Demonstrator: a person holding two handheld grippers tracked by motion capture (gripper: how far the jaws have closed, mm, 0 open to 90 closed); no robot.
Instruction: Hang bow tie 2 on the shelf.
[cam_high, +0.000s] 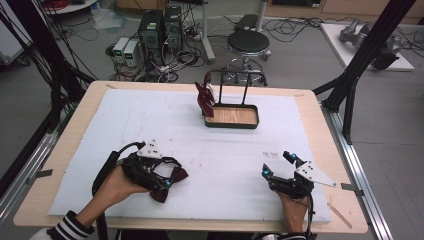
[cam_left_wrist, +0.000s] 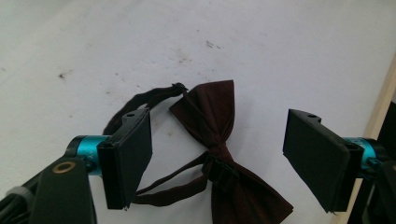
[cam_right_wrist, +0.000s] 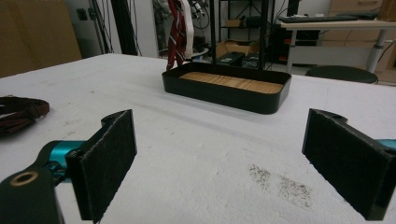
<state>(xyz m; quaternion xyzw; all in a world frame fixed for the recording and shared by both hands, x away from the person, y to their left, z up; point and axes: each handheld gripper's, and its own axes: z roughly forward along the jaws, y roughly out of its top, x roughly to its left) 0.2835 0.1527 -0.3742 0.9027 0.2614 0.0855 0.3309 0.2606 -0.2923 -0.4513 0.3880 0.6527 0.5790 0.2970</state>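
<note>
A dark red bow tie (cam_high: 175, 177) with a thin strap lies flat on the white pad near the front left. My left gripper (cam_high: 159, 181) hangs over it, tilted down, held by a hand. In the left gripper view the bow tie's knot (cam_left_wrist: 218, 164) sits between the two black pads (cam_left_wrist: 126, 156), which stand apart from the cloth, so my left gripper (cam_left_wrist: 224, 161) is open. My right gripper (cam_high: 278, 164) rests at the front right, open, with nothing between its jaws (cam_right_wrist: 224, 172). The strap (cam_right_wrist: 21, 112) shows at the left edge of the right gripper view.
A black tray with a wooden floor (cam_high: 232, 117) stands at the back middle of the white pad (cam_high: 250, 150), with a black rack rising from it. A second dark red tie (cam_high: 205, 97) hangs at the rack's left end. A stool and computers stand beyond the table.
</note>
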